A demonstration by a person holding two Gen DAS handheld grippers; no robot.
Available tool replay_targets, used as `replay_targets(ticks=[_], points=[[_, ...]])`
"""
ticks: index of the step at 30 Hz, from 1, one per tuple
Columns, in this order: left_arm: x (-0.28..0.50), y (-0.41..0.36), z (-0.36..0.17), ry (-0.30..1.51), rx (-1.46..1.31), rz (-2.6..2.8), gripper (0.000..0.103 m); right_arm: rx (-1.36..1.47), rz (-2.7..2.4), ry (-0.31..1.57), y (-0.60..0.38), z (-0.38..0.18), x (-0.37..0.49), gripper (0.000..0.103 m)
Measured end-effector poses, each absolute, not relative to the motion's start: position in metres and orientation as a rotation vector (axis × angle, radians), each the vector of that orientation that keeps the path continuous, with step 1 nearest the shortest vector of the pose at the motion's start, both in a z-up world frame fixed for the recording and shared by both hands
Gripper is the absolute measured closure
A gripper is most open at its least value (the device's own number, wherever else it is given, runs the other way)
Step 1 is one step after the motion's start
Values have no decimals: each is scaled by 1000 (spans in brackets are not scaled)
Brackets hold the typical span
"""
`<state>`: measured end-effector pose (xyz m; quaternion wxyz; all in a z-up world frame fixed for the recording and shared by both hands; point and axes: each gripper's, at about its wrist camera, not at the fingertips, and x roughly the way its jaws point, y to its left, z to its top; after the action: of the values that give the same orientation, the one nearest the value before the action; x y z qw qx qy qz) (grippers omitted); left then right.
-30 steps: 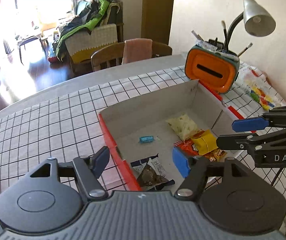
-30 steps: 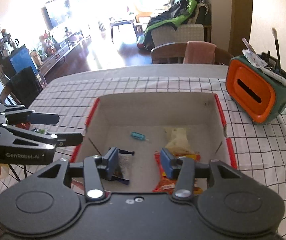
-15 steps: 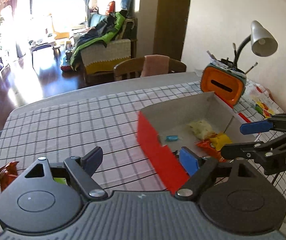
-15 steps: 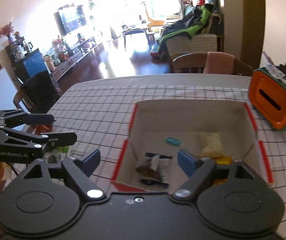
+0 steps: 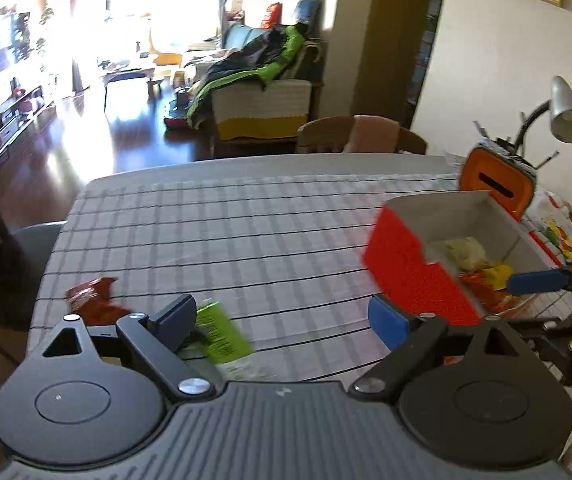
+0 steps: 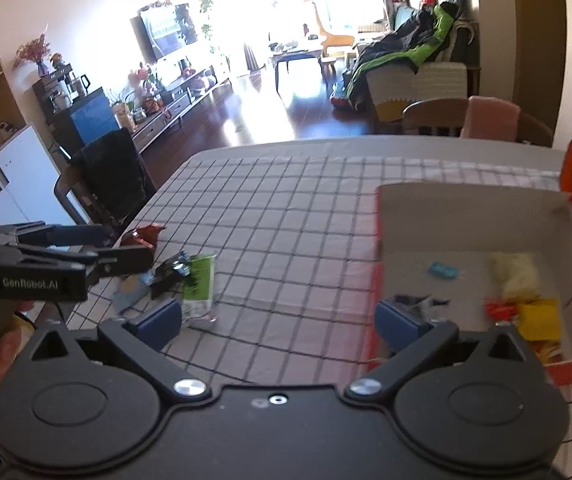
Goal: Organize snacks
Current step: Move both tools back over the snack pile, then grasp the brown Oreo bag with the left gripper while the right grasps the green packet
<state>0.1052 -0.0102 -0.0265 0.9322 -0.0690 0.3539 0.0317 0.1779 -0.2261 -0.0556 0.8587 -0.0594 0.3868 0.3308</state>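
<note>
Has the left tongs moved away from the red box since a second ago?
Yes. The left tongs swung left: the box now sits right, the green packet near them.

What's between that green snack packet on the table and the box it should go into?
Nothing visible lies between them: only bare checked tablecloth separates the green packet from the box. The box's red side wall faces the packet, so it must be lifted over.
</note>
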Motion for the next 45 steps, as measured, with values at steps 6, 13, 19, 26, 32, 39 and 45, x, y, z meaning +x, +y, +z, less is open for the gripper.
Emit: replay_targets(ticks=[6, 13, 19, 26, 32, 39, 45], points=[[94, 40, -34, 735, -144, 127, 10, -140, 696, 836, -190, -70, 162, 0], [103, 95, -45, 779, -155, 207, 10, -159, 703, 839, -151, -88, 153, 0], [117, 137, -67, 865, -209, 244, 9, -211, 709, 862, -117, -107, 157, 0], [143, 166, -87, 947, -283, 287, 10, -286, 694, 897, -86, -129, 170, 3], [169, 188, -102, 999, -369, 365, 10, -350, 683, 936, -63, -150, 185, 5], [198, 210, -125, 1126, -466, 431, 10, -376, 653, 992, -39, -172, 209, 14], [210, 218, -142, 1189, -487, 479, 10, -432, 653, 1014, -25, -186, 217, 20]])
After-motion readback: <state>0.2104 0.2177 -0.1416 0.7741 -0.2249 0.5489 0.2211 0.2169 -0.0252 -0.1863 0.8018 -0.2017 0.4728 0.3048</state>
